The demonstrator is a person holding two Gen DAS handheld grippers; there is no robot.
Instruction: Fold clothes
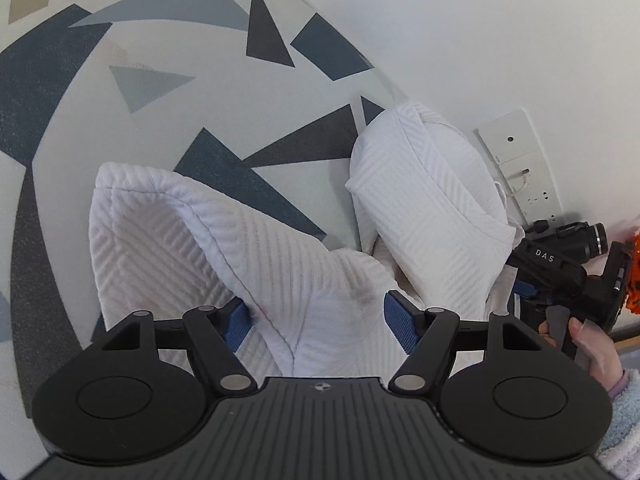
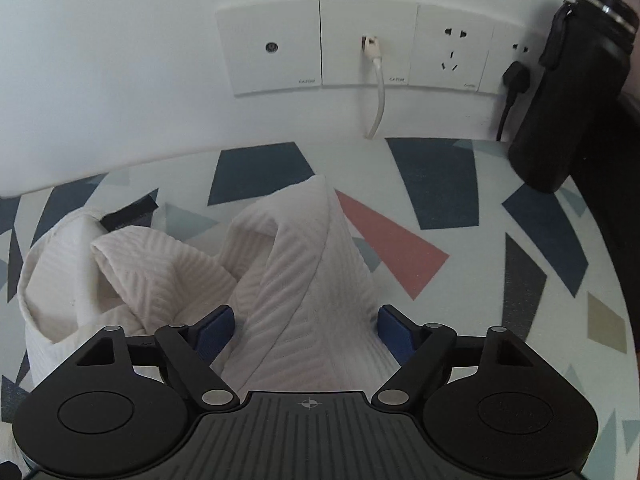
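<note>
Clearly the folding is barely under way. Nearest the left wrist camera, the left gripper [image 1: 318, 322] has its jaws standing wide, and a bunched part of the white garment [image 1: 224, 248] lies between the blue pads [image 1: 400, 326]; cloth fills the gap, but whether the pads actually press on it I cannot tell, so a grip there is uncertain. The right gripper [image 2: 306, 326] shows much the same in its own view: jaws wide apart, with a raised ridge of the same ribbed white cloth running up between them, and contact at the pads is too hidden to judge. Seen from the left, that tool [image 1: 560, 264] sits at the far right of the cloth with a hand [image 1: 588, 344] on its handle. Beyond both grippers the garment [image 2: 280, 248] lies on the patterned desk [image 2: 460, 184] as a rumpled heap, two peaks standing up with a hollow between them, no flat panel, no straight edge, no crease laid down. I judge that nothing counts as folded yet: the piece must first be spread flat, then folded. Farther back, against the wall, are socket plates [image 2: 360, 44] with a white cable [image 2: 378, 92] plugged in, and a black bottle [image 2: 568, 88] stands at the desk's far right corner, well apart from the cloth.
</note>
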